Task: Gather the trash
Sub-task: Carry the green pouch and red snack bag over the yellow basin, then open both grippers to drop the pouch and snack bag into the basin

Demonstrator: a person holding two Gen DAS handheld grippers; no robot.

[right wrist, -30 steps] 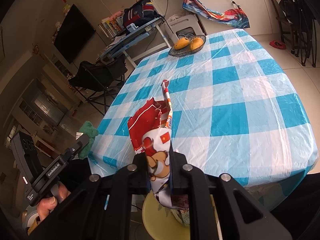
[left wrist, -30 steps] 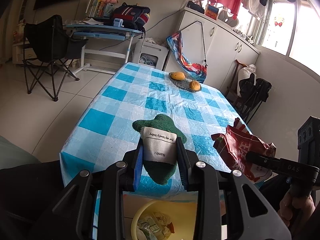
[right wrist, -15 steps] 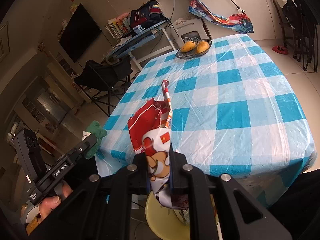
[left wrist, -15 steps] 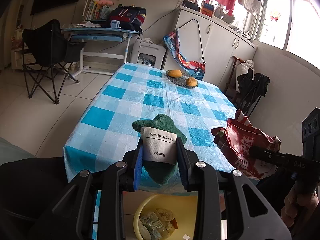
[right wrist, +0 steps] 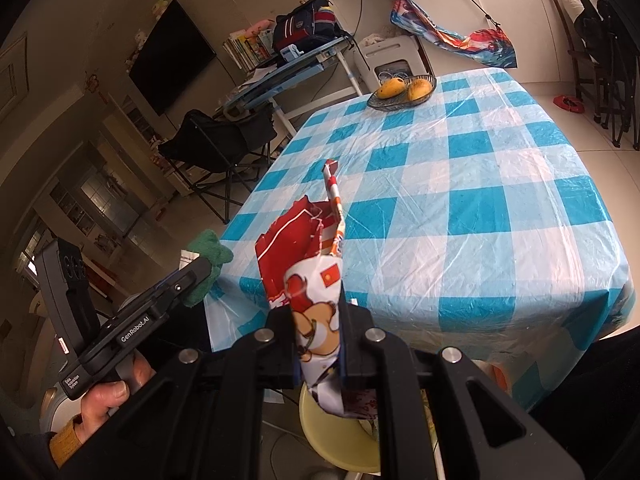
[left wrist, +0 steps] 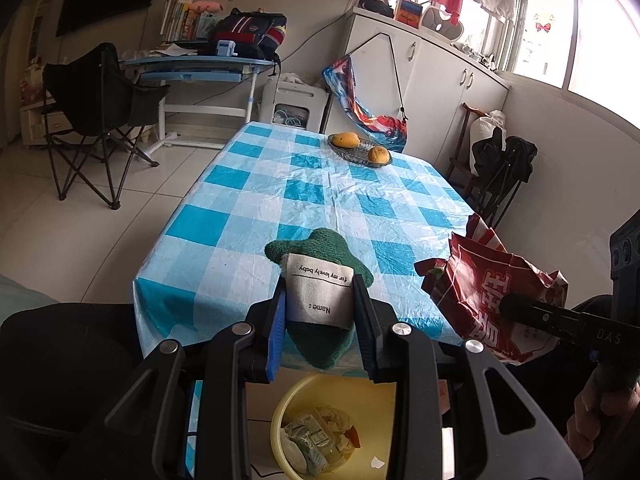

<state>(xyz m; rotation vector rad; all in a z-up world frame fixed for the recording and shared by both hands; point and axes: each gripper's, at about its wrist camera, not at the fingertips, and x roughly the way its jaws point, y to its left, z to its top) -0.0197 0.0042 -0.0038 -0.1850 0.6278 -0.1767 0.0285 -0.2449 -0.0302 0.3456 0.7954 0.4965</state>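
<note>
My left gripper (left wrist: 320,304) is shut on a green knitted cloth piece (left wrist: 324,248) with a white "Name:" label, held off the near table edge above a yellow bin (left wrist: 332,428) that holds crumpled wrappers. My right gripper (right wrist: 318,320) is shut on a red and white snack bag (right wrist: 304,256), held above the same yellow bin (right wrist: 340,440). The bag also shows at the right of the left wrist view (left wrist: 492,296). The green piece and left gripper show at the left of the right wrist view (right wrist: 204,264).
The table (left wrist: 320,184) has a blue and white checked cover, with a fruit basket (left wrist: 360,148) holding two mangoes at its far end. A black folding chair (left wrist: 96,116) and a desk stand at far left; dark chairs (left wrist: 504,168) stand at right by white cabinets.
Both grippers have drawn back from the table and risen a little, keeping their loads. More of the yellow bin shows below them.
</note>
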